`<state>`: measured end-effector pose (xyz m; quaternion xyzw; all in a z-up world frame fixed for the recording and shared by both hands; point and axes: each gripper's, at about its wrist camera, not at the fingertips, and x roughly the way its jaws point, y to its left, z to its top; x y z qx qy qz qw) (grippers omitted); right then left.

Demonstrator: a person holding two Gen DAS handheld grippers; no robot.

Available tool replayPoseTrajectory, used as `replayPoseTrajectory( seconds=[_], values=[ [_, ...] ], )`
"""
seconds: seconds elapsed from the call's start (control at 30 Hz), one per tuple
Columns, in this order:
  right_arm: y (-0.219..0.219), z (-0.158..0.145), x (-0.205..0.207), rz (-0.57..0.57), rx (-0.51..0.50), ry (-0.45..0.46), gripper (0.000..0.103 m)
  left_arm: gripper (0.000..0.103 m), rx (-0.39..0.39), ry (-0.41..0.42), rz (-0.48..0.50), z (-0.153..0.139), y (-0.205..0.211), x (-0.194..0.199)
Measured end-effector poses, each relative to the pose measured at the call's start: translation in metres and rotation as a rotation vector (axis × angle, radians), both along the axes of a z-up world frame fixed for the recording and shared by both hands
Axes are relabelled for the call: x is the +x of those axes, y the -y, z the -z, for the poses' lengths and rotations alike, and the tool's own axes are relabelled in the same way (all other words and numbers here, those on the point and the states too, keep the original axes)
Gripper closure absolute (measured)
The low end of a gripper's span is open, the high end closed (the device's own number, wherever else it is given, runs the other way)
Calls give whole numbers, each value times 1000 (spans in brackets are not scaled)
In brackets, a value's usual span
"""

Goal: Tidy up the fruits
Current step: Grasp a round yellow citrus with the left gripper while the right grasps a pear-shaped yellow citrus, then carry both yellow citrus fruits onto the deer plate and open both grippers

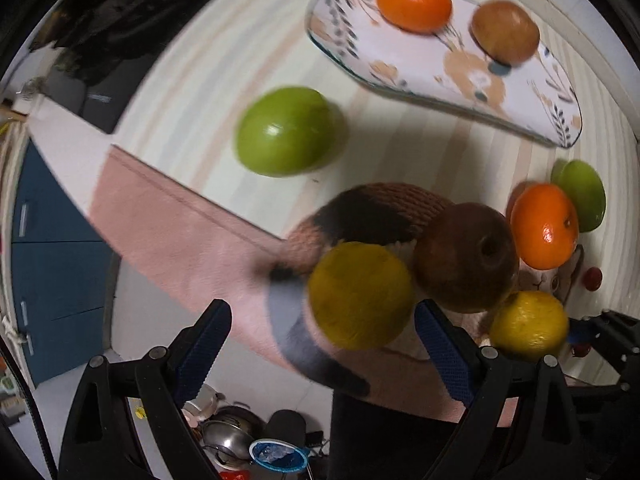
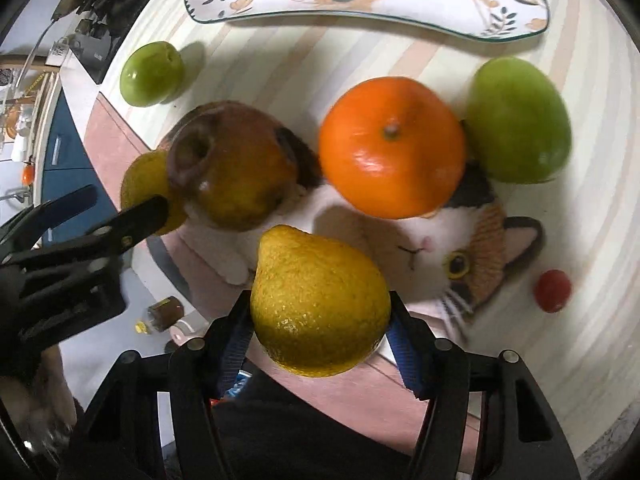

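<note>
Right gripper [image 2: 320, 316] around bumpy, pear-shaped yellow lemon [image 2: 320, 304].

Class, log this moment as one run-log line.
left gripper: open, at yellow fruit | right gripper: shut on lemon | plate: orange, brown fruit

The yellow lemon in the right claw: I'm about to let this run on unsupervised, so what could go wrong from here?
1. The bumpy yellow lemon sits between the right claw fingers at its wide middle; it could slip and roll off the near table edge.
2. Lifting it may knock the brown apple or glossy orange tangerine close by.
3. The open left claw flanks a second dull yellow fruit; the claws could collide.
</note>
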<state>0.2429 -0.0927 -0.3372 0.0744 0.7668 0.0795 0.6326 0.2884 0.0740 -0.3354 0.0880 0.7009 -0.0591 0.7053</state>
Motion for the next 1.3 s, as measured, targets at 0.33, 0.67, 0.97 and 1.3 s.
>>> replayPoseTrajectory(
  seconds=[0.33, 0.67, 0.97, 1.3],
  values=[
    [24, 1, 1, 18, -13, -8, 37, 47, -87, -8, 17, 8, 5, -6],
    [45, 5, 2, 54, 7, -35, 37, 47, -124, -57, -29, 26, -8, -20],
    [40, 2, -1, 34, -18, -7, 37, 48, -101, 1, -33, 24, -1, -37],
    [33, -9, 4, 10, -23, 29, 37, 48, -126, 85, -21, -25, 3, -28]
  ],
)
